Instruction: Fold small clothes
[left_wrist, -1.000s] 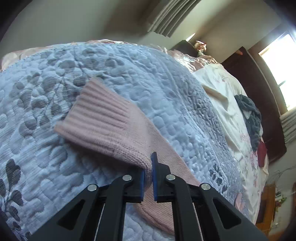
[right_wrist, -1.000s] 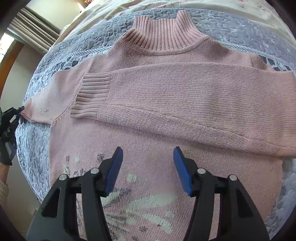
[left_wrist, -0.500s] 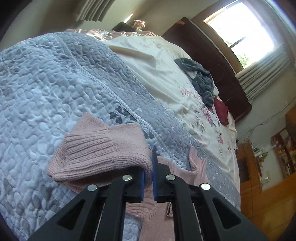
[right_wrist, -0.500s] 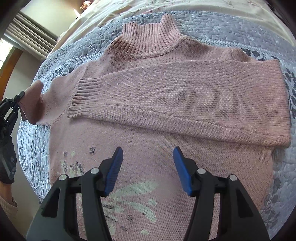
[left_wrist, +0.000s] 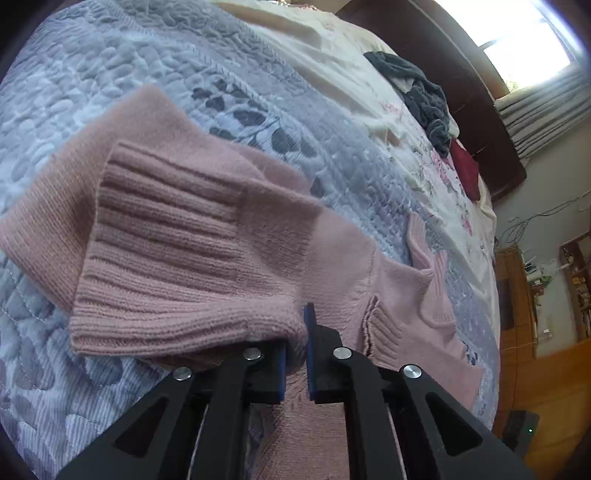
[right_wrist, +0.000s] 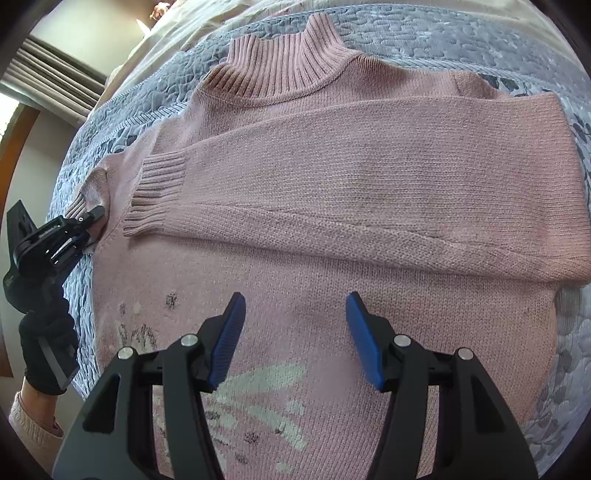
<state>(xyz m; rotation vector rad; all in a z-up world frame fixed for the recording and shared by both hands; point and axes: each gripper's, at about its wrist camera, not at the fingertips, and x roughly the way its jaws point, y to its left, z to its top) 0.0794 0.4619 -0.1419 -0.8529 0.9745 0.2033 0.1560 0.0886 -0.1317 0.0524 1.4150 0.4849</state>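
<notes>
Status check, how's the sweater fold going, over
Left gripper shut on sleeve cuff. Right gripper open above pink sweater. Other sleeve folded across chest. No obstructions.

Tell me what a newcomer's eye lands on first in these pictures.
The pink sweater fills the right wrist view, spread on the grey quilt with one sleeve folded across its chest. At its left edge the left gripper is shut on the other sleeve's ribbed cuff, while the right gripper hovers open above the hem.

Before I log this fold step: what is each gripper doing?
Left gripper: shut on the sweater's sleeve cuff.
Right gripper: open, empty, above the pink sweater.
</notes>
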